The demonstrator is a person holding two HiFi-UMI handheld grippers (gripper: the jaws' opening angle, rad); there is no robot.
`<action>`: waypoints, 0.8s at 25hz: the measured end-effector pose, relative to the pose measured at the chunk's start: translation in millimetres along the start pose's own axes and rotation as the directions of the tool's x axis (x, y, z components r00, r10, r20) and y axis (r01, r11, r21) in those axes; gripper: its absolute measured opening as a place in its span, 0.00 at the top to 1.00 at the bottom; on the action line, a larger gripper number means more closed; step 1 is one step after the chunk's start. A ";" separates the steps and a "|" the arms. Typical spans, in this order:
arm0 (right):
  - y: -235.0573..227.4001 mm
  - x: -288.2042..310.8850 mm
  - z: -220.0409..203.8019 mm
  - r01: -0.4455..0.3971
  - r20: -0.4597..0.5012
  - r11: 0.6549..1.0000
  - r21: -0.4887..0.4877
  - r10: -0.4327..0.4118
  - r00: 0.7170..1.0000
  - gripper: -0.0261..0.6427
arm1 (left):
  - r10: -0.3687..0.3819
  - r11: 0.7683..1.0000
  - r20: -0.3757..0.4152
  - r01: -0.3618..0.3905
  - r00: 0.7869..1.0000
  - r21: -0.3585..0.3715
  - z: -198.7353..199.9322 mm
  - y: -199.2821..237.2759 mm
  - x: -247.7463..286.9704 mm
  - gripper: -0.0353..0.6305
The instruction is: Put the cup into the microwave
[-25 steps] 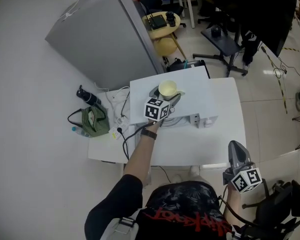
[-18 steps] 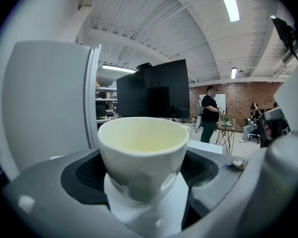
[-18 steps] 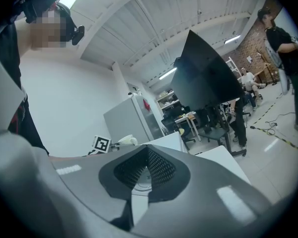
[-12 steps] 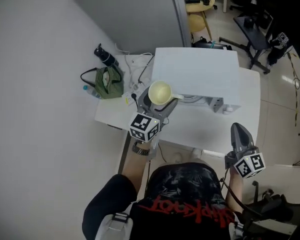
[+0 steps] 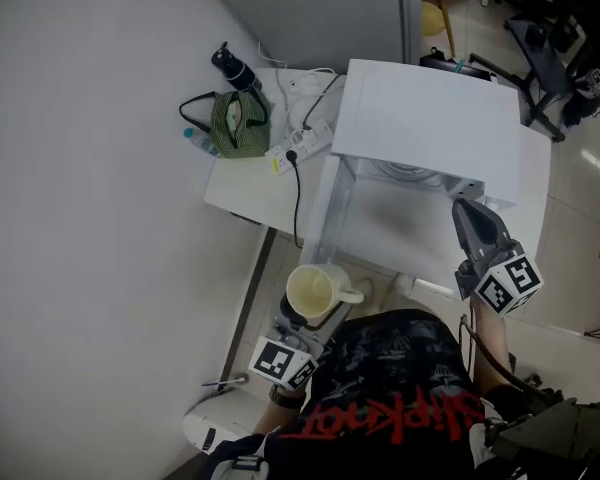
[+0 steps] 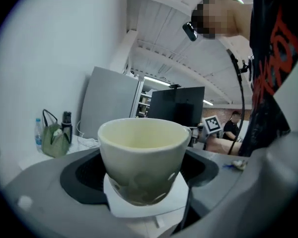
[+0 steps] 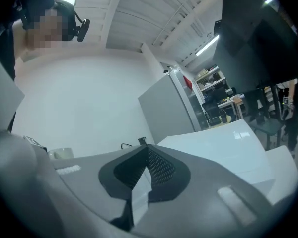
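A cream cup (image 5: pixel 313 293) with its handle to the right sits upright between the jaws of my left gripper (image 5: pixel 302 318), which is shut on it. The cup hangs off the table's front edge, close to the person's torso. In the left gripper view the cup (image 6: pixel 141 155) fills the middle, held at its base by the left gripper (image 6: pixel 144 187). The white microwave (image 5: pixel 430 118) stands on the white table (image 5: pixel 242 190), seen from above. My right gripper (image 5: pixel 468 215) is shut with nothing in it and points at the microwave's front. In the right gripper view the right gripper (image 7: pixel 145 155) shows its jaws together.
A green bag (image 5: pixel 238 123), a black bottle (image 5: pixel 232 68) and a power strip (image 5: pixel 306 143) with cables lie on the table's left part. A grey cabinet (image 5: pixel 320 8) stands behind. Office chairs (image 5: pixel 540 48) are at the far right.
The left gripper has carried the cup from above the microwave back off the table's front edge toward the person. The right gripper has risen toward the microwave's front.
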State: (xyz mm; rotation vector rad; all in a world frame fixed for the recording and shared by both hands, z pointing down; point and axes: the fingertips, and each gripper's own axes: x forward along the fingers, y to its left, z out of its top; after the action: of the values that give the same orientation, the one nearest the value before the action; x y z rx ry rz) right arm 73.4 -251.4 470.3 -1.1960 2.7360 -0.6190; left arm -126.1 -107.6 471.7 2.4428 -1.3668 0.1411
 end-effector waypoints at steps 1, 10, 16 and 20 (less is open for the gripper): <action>-0.7 0.8 0.5 0.005 -0.008 1.000 -0.009 -0.005 1.000 0.97 | -0.034 0.999 0.002 0.034 0.999 -0.022 -4.4 -11.7 2.1 0.29; -30.6 -57.7 10.7 0.175 -0.007 0.984 -0.027 -0.175 0.985 0.97 | -0.299 0.953 0.030 0.297 0.954 0.057 -47.1 -72.6 124.5 0.29; -53.8 -121.1 20.2 0.347 0.019 0.938 -0.019 -0.347 0.938 0.97 | -0.199 0.979 -0.015 0.200 0.980 0.033 -113.6 -12.3 218.9 0.29; -59.9 -151.0 15.8 0.421 0.004 0.907 -0.007 -0.421 0.907 0.97 | -0.112 0.991 -0.087 0.118 0.990 0.065 -152.9 34.7 266.4 0.29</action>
State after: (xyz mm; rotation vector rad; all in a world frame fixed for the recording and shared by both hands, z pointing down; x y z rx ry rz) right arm 222.2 -184.3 468.3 -1.8085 2.4849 -0.6408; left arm -1.6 -288.2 689.4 2.5354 -1.2022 0.2631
